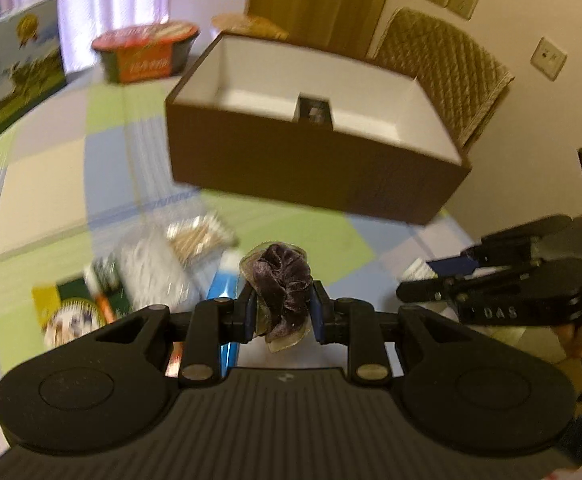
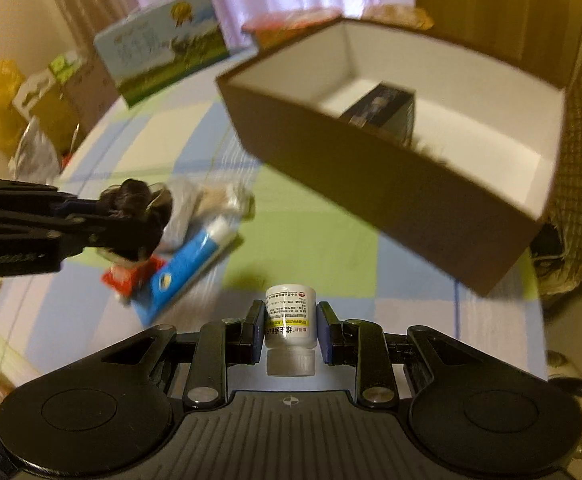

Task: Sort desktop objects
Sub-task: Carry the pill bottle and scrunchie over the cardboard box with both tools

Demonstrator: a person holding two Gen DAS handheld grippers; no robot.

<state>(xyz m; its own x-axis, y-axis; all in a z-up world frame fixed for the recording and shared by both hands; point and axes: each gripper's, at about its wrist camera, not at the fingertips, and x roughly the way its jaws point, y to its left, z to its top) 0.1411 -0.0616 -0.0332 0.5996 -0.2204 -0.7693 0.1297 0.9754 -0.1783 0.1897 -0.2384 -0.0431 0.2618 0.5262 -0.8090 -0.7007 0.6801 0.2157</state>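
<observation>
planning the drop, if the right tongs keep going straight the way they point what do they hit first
Probably the near brown wall of the open box, ahead of the right tongs holding the white bottle; depth is unclear, so they might meet the tablecloth first.

Dark purple velvet scrunchie [image 1: 283, 292] bunching crumpled between the left jaws, hanging clear of the tabletop. Small white medicine bottle [image 2: 291, 318] sitting pinched between the right jaws, cap toward the camera, yellow-banded label showing. Open brown box [image 1: 311, 168], white inside, standing toward the tabletop's far edge, holding a dark small carton [image 2: 387, 114].
</observation>
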